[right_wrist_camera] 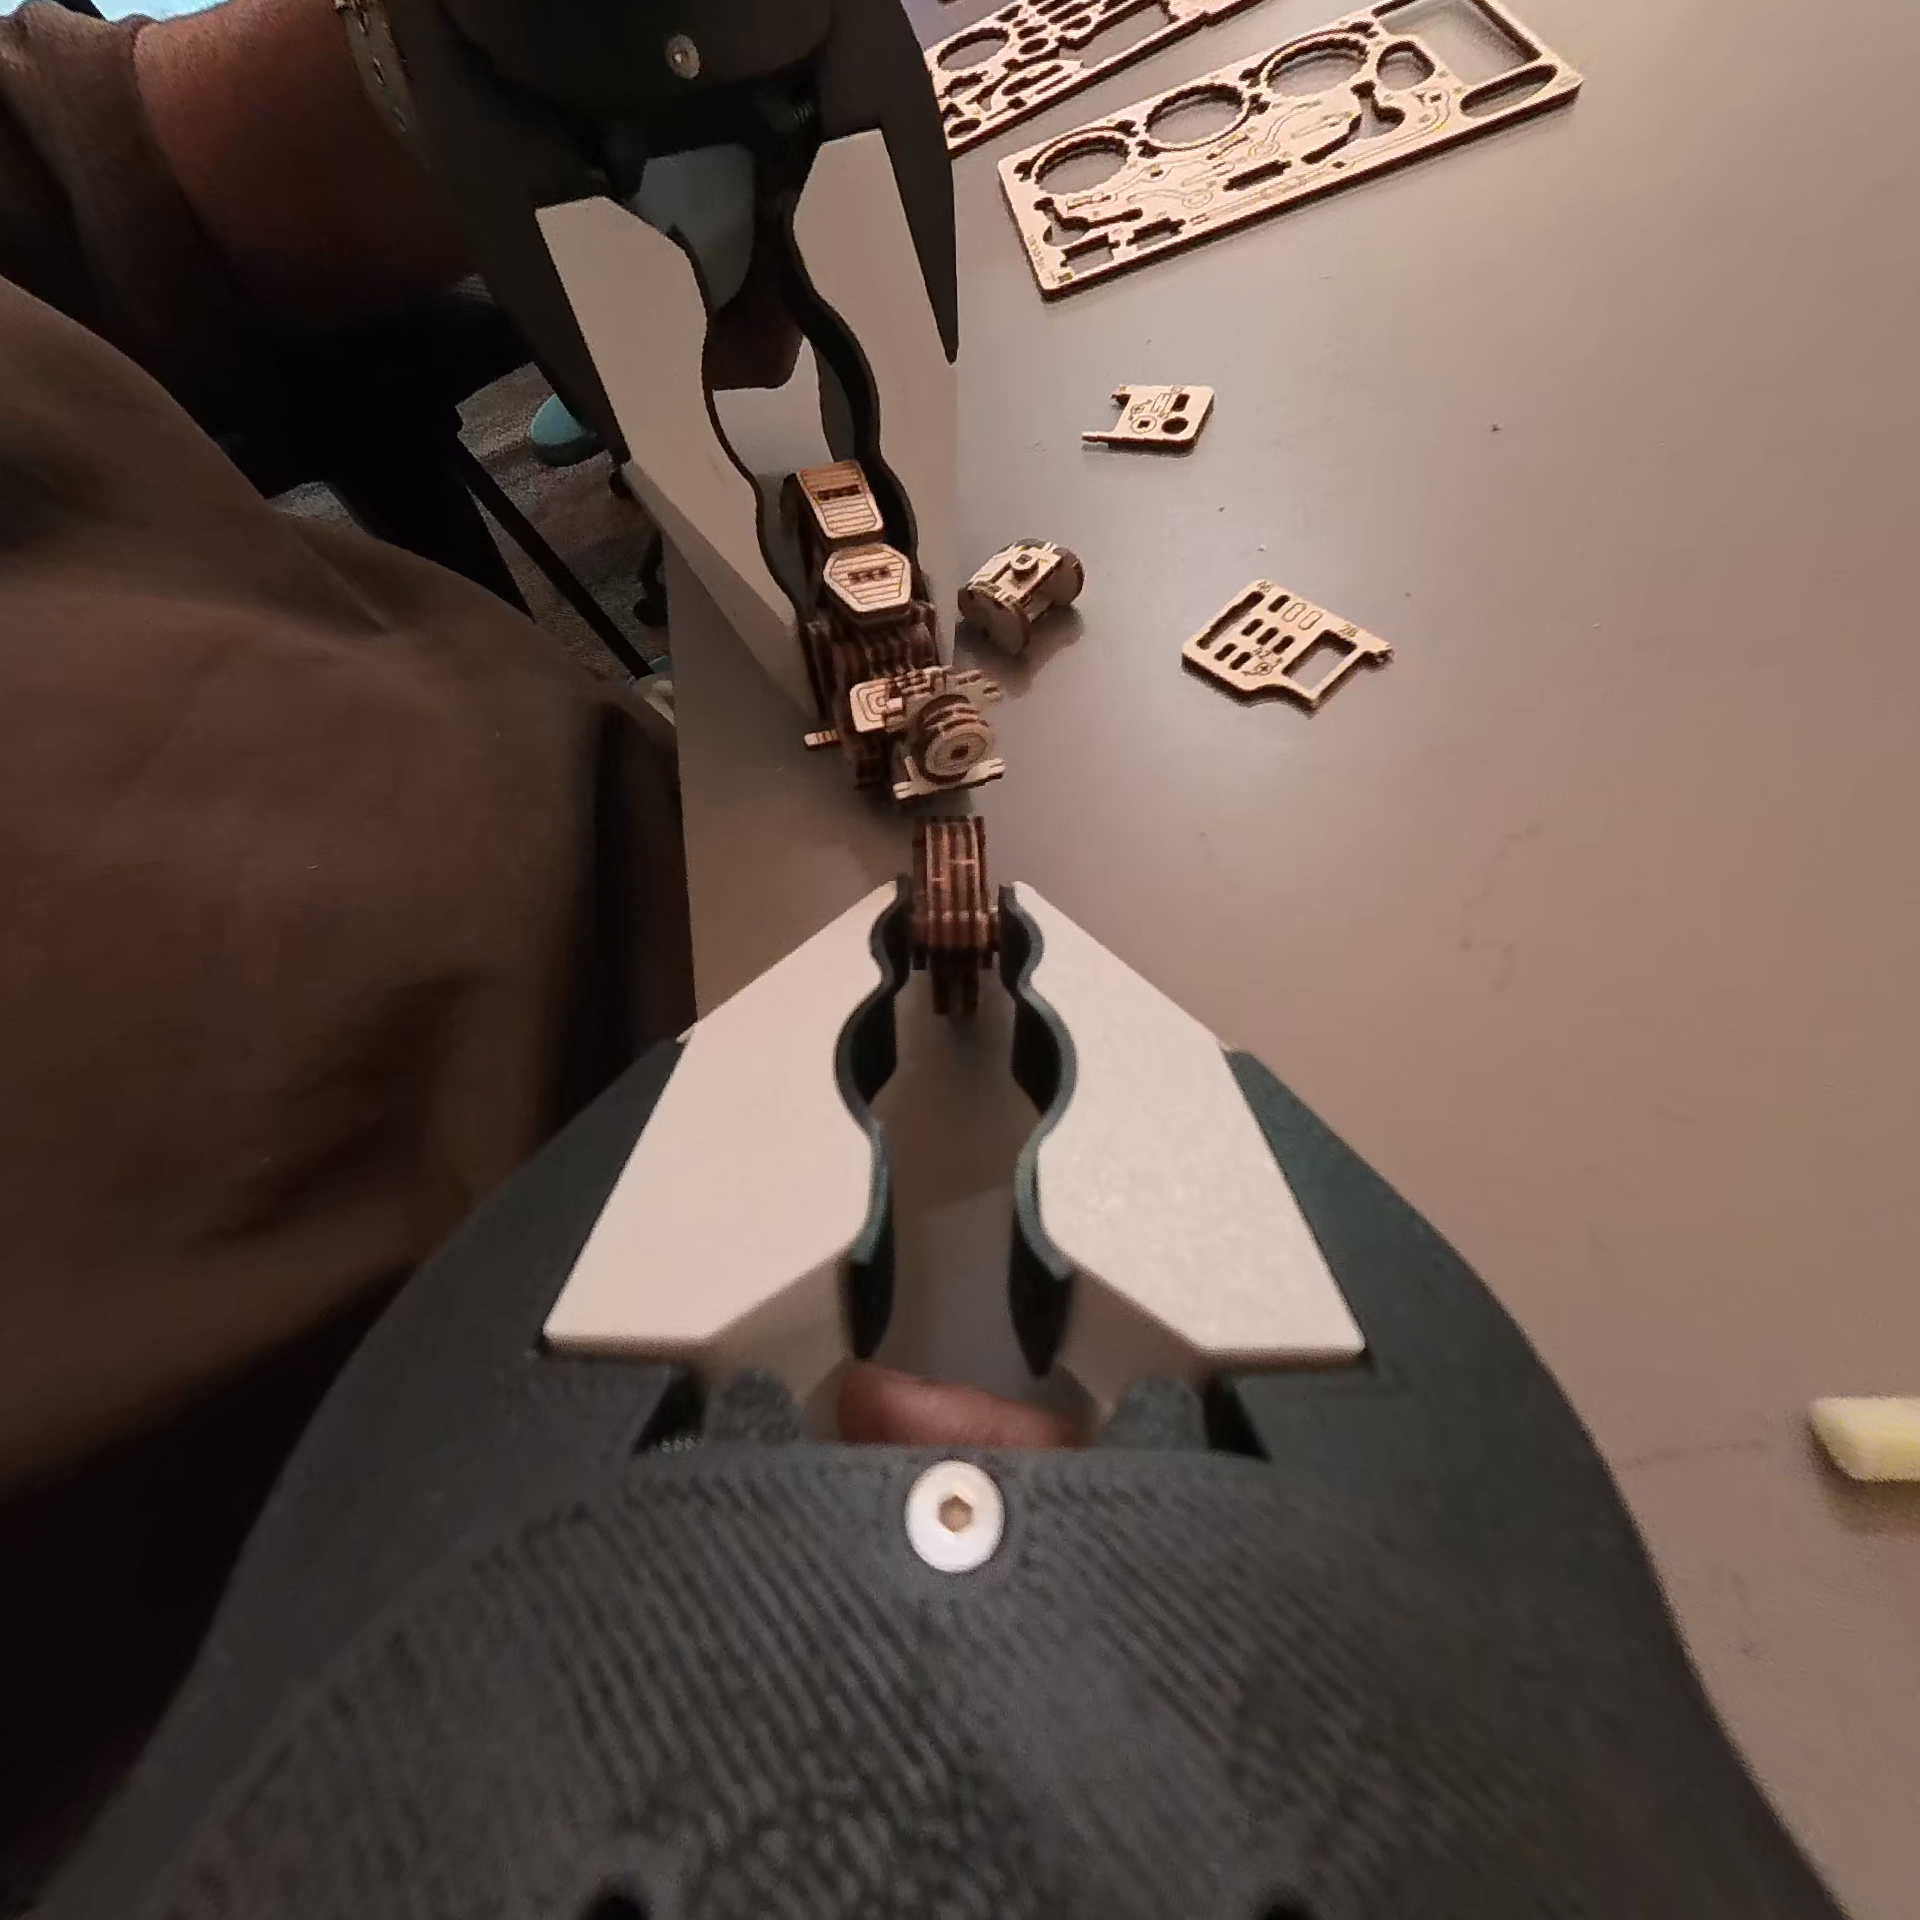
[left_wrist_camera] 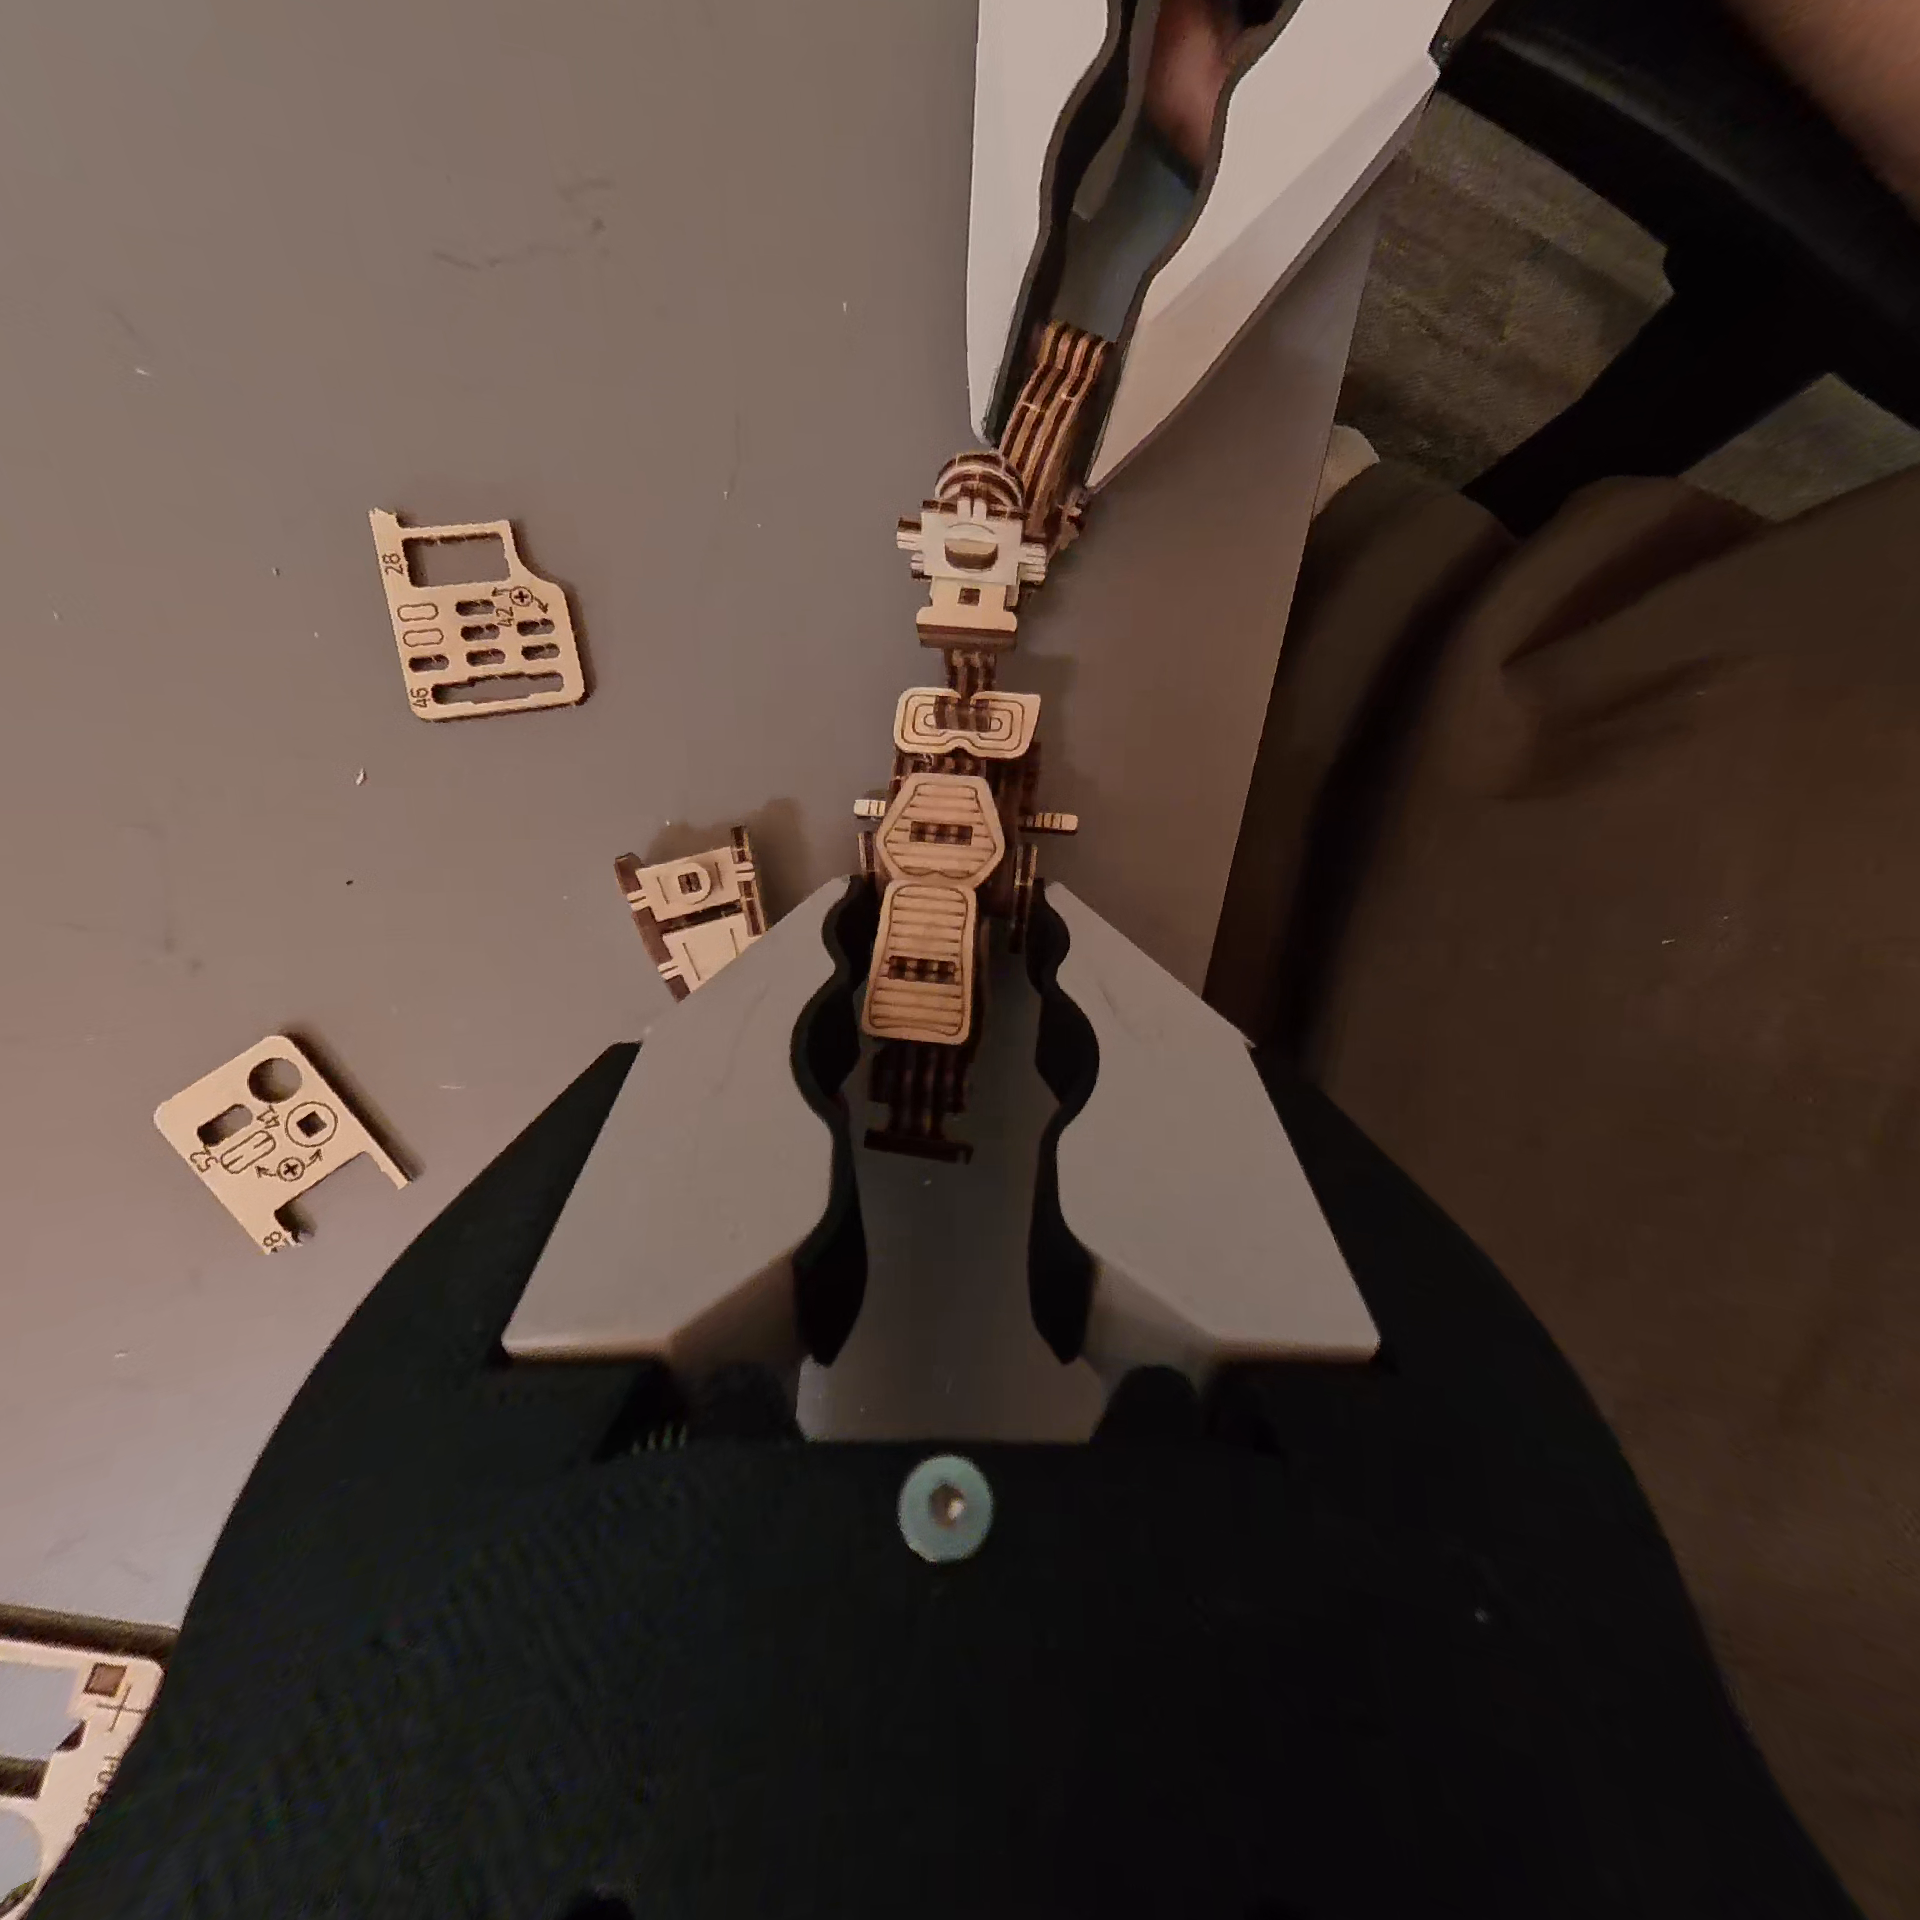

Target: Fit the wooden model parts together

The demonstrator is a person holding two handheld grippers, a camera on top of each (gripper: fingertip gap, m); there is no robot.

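**Two wrist cameras facing each other along the table edge**

My left camera looks steeply down over my left gripper (left_wrist_camera: 940,935), close above the grey table (left_wrist_camera: 312,312). My right camera sits lower, looking out along my right gripper (right_wrist_camera: 951,925). Both share the wooden model (left_wrist_camera: 951,790) between them, and each sees the other's fingers beyond it

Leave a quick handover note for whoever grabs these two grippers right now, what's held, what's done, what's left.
Left gripper: shut on the model body, seat end, near the table edge.
Right gripper: shut on the layered part, lined up with the body's front end; whether they touch differs between views.
Done: body mostly built.
Left: seat the layered part, then add the small sub-assembly lying beside the body. Two offcuts and the sheets look like spent frames.
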